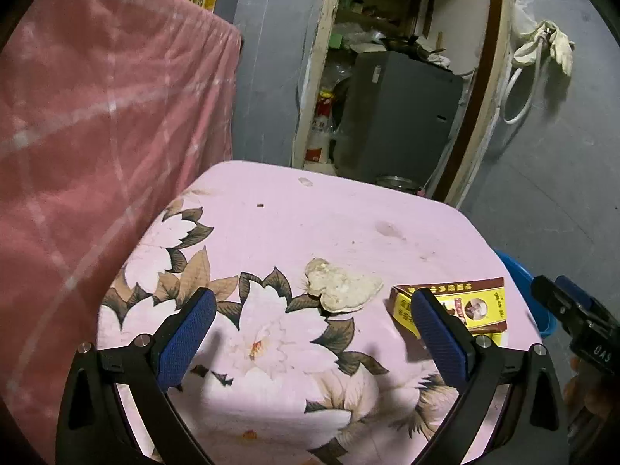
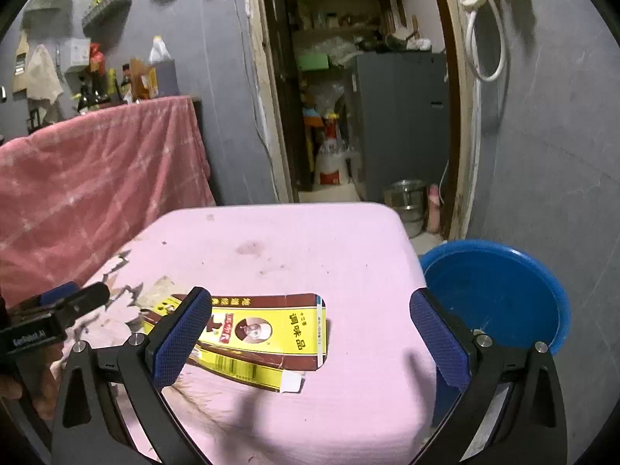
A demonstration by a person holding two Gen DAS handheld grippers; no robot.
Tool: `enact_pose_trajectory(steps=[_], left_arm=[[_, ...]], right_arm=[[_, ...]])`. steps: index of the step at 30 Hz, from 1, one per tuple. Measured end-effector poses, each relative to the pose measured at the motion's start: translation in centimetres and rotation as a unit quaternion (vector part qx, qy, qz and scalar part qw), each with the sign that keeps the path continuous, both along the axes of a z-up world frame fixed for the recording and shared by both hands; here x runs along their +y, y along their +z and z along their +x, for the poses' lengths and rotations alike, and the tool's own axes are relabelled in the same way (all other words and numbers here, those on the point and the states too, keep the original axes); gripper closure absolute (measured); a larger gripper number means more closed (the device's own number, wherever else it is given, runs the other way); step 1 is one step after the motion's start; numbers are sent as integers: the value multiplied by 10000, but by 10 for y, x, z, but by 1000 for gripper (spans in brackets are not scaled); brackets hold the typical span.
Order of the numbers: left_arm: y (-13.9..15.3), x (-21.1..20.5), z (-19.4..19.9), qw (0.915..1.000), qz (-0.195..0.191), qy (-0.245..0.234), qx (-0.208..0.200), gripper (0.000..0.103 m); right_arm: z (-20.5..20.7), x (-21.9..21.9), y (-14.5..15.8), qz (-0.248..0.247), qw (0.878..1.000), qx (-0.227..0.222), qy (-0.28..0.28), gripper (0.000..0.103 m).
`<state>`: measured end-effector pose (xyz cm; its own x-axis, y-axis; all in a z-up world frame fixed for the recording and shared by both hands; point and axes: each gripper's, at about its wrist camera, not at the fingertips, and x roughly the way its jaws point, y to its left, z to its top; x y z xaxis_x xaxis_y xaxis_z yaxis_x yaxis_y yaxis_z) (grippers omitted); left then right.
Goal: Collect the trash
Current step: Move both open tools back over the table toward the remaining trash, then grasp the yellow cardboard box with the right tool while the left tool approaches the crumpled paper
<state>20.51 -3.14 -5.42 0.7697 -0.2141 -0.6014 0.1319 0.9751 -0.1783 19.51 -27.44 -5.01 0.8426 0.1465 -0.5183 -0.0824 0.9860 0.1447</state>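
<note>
Approach stage: right gripper, jaws wide, is hovering over flattened box mid-frame; left gripper wide near crumpled paper. Next: lower, pinch box, carry to blue basin at frame right, probably.

Dim, cool indoor light from above and behind; soft shadows of the fingers fall forward on the pink cloth. Fisheye bending, dark corners, slight blur.

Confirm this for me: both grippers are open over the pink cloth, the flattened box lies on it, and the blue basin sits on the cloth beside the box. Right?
Not quite. The blue basin is off the pink cloth, lower down past its right edge, as the right wrist view shows. The rest holds: left gripper and right gripper are open, and the box lies on the cloth.
</note>
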Motion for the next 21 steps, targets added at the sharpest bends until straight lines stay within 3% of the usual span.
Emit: enact_pose_trajectory(steps=[3, 7, 11, 15, 21], left_arm=[[-4, -4, 8, 9998, 117, -110, 77, 7], [-13, -6, 21, 9989, 67, -241, 405, 26], [-17, -7, 28, 9978, -40, -340, 564, 31], [-22, -12, 36, 9951, -37, -588, 796, 45], [-21, -17, 41, 9939, 86, -727, 827, 52]], right_arm=[[8, -1, -6, 66, 9998, 172, 69, 3], [20, -2, -14, 132, 9988, 434, 172, 14], [32, -1, -24, 182, 9968, 729, 285, 20], [40, 0, -34, 232, 9939, 1000, 404, 32], [43, 3, -41, 314, 9922, 1101, 493, 56]])
